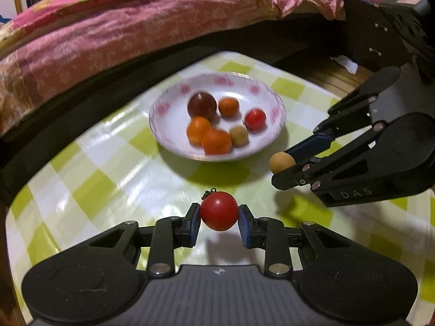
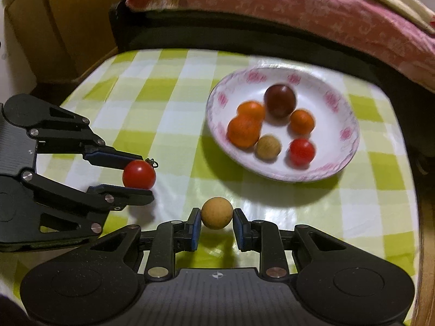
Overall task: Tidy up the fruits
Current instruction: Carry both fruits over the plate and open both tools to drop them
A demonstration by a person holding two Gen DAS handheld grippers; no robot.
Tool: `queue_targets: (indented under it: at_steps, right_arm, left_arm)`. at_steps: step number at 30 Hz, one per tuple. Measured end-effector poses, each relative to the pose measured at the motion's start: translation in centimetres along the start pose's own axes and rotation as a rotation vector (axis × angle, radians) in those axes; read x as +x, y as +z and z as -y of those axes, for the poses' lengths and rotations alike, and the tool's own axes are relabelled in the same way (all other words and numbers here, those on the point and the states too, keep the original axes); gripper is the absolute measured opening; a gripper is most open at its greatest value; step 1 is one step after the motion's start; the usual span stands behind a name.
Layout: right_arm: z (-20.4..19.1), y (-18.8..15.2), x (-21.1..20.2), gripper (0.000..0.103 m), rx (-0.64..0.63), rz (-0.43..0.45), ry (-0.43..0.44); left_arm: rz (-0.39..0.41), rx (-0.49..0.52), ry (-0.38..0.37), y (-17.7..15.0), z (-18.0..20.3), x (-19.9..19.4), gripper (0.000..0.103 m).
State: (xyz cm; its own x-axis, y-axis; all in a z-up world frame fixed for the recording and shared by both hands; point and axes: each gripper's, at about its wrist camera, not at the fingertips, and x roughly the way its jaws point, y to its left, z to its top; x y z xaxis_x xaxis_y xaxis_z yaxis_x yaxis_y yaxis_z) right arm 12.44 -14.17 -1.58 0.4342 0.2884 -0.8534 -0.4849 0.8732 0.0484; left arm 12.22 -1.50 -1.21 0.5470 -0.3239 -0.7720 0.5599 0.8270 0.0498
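Carrying red tomato pinched in left gripper and tan fruit pinched in right gripper, both above table centre. Keeping grips gentle; easing over bowl near far edge, lowering before releasing.

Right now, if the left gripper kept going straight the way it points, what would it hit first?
Likely the checked tablecloth just short of the bowl. The left gripper, holding a red tomato, tilts downward toward it; depth is hard to judge.

Checked tablecloth, pink quilt
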Motion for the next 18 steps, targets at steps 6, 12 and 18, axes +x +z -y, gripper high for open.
queue_targets:
  at_steps: [6, 12, 18]
  right_arm:
    - [2.1, 1.6, -0.8, 0.021, 0.062, 0.069, -0.055]
    - [4.5, 3.1, -0.2, 0.021, 0.119, 0.112, -0.132]
    - [6.0, 4.4, 1.1, 0.021, 0.156, 0.150, -0.167]
  left_arm:
    - [0.051, -0.014, 0.040, 3.0, -0.5, 1.2, 0.037]
    - [0.064, -0.047, 0.081, 4.7, -1.6, 3.2, 0.037]
    - [0.062, -0.081, 0.111, 5.3, -2.6, 5.0, 0.037]
